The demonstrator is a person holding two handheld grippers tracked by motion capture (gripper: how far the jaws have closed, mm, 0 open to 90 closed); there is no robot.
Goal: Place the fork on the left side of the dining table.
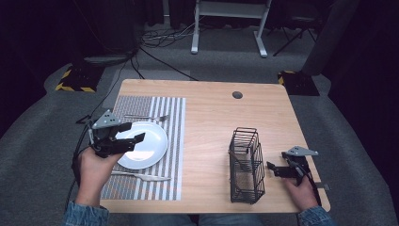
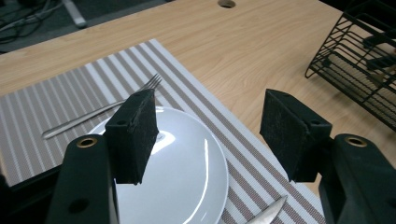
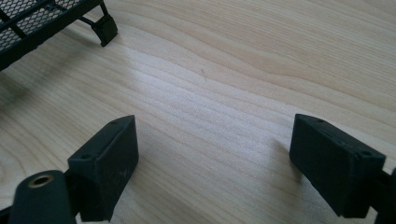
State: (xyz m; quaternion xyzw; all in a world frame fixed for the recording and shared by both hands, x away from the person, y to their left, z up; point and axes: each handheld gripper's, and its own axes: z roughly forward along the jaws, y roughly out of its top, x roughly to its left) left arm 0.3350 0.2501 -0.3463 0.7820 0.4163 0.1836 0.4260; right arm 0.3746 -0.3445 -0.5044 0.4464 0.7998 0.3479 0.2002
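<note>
While left gripper (image 1: 132, 132) gapes over plate (image 1: 153, 148) (nothing gripped).

On the surface (image 1: 211, 117) before me, the mat (image 1: 171, 141) lies to my left with the plate (image 1: 153, 146) on it. The fork (image 1: 141, 117) lies on the mat behind the plate, the knife (image 1: 141, 176) in front. My left tool (image 1: 127, 134) hangs over the plate's left edge. The wire basket (image 1: 245, 165) stands right of the mat, my right tool (image 1: 277, 169) just beside it.
</note>
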